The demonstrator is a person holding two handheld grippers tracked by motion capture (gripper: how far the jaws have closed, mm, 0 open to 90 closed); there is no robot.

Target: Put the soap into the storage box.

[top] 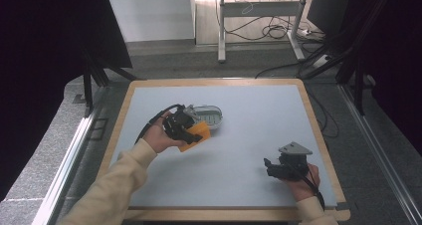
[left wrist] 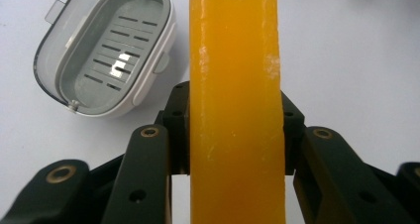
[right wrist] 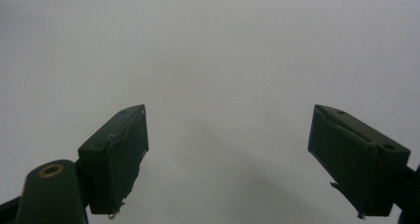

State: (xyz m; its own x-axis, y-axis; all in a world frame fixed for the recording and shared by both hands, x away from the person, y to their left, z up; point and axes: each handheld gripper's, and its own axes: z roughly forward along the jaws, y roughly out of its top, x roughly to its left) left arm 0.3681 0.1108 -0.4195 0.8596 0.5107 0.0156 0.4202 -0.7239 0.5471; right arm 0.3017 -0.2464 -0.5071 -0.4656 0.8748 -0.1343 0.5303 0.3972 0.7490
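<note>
Left gripper (left wrist: 236,135) had its jaws clamped on the flat faces of the orange soap bar (left wrist: 236,105), long axis running straight out between them. The open soap box (left wrist: 106,50) lay on the counter (top: 249,110) just beyond and to the jaws' left, tray up, near but not touching the bar. Right gripper (right wrist: 228,154) rested well apart, jaws wide and empty.
</note>
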